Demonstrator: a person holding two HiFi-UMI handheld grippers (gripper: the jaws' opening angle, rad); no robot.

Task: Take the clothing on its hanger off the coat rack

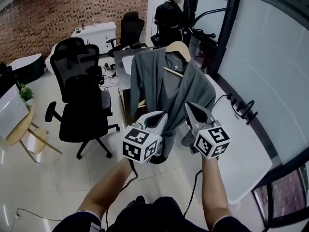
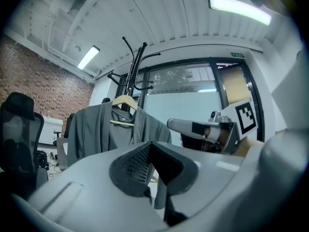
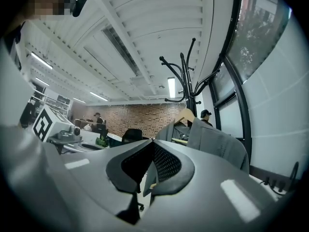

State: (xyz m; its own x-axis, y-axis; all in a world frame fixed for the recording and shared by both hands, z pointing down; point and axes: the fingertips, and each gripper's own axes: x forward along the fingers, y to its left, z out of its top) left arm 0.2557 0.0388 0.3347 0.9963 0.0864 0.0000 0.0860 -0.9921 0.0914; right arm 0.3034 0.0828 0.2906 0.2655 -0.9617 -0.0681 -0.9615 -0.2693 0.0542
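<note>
A grey garment (image 1: 164,86) hangs on a wooden hanger (image 1: 178,49) from a black coat rack (image 1: 190,4) straight ahead. Both grippers are held side by side below and in front of it, apart from the cloth. My left gripper (image 1: 161,116) points at the garment's lower hem with its jaws shut and nothing between them. My right gripper (image 1: 189,105) is shut and empty too, just right of the left one. In the left gripper view the garment (image 2: 91,129) and hanger (image 2: 124,100) lie beyond the shut left gripper (image 2: 151,144). In the right gripper view the garment (image 3: 217,141) hangs past the shut right gripper (image 3: 152,141).
Black office chairs (image 1: 82,95) stand to the left of the rack. A white desk (image 1: 241,149) with cables runs along the glass wall at the right. A person in black (image 1: 169,11) is behind the rack. A small wooden table (image 1: 24,124) sits at the far left.
</note>
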